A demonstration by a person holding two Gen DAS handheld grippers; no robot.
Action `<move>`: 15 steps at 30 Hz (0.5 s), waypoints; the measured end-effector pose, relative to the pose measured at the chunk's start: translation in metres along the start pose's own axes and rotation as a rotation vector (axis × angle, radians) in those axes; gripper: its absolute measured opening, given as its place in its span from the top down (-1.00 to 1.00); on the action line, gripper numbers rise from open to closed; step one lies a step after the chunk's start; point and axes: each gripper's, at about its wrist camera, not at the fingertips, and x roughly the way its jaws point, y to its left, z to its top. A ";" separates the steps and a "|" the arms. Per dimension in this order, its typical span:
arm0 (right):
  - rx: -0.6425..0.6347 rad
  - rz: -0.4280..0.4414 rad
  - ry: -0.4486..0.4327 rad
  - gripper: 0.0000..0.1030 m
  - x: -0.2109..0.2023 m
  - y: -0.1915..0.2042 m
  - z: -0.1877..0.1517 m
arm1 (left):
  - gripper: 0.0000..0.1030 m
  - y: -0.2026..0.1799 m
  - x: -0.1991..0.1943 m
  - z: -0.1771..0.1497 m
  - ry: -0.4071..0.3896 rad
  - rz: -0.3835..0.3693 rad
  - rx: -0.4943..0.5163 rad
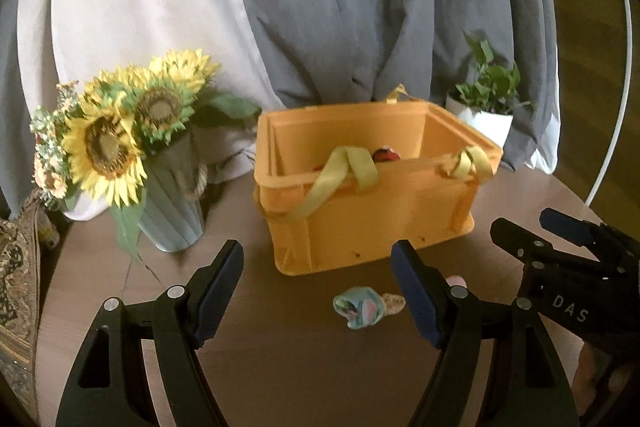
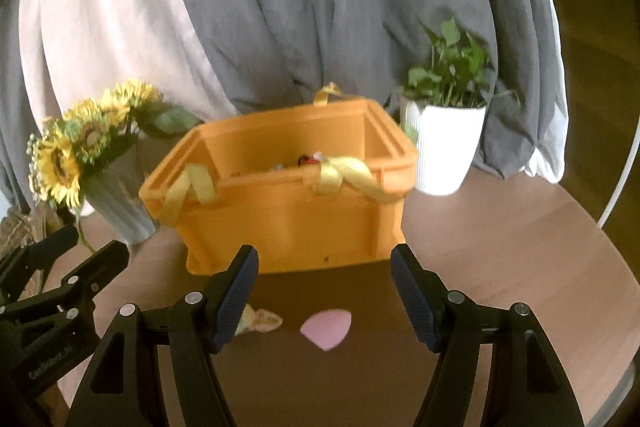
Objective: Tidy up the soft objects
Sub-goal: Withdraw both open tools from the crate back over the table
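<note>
A small pastel blue-and-pink soft fabric bundle [image 1: 357, 311] lies on the round brown wooden table [image 1: 280, 367], just in front of the near wall of the orange plastic crate [image 1: 372, 219], with a tan frilly scrap [image 1: 394, 303] touching its right side. Seen from the right wrist, a flat pink soft piece [image 2: 326, 327] lies near that scrap, also outside the crate. Inside the crate something red and dark [image 1: 386, 155] shows over the rim, so some items seem already stowed; how many I cannot tell. I judge the job partly done: at least these pieces on the table are left to put in.

The left gripper [image 1: 318, 291] hangs over the table with jaws spread and holding nothing, the bundle just to the right of its gap. The right gripper [image 2: 324, 297] is likewise spread wide and unladen, the pink piece below its gap.

Yellow ribbon handles [image 1: 340, 175] drape over the crate's near rim. A vase of sunflowers [image 1: 120, 147] stands towards the table's left edge, a white potted plant [image 2: 444, 147] behind the crate on the right.
</note>
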 end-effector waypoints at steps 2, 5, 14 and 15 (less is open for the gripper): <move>0.004 -0.003 0.027 -0.35 0.004 -0.001 -0.009 | -0.48 -0.001 0.004 -0.005 0.015 -0.013 0.009; 0.002 -0.008 0.043 -0.35 0.007 -0.002 -0.014 | -0.51 -0.003 0.012 -0.012 0.034 -0.021 0.024; 0.008 -0.021 0.101 -0.35 0.031 -0.006 -0.033 | -0.51 -0.004 0.046 -0.025 0.117 -0.058 0.027; 0.008 -0.021 0.101 -0.35 0.031 -0.006 -0.033 | -0.51 -0.004 0.050 -0.027 0.125 -0.064 0.028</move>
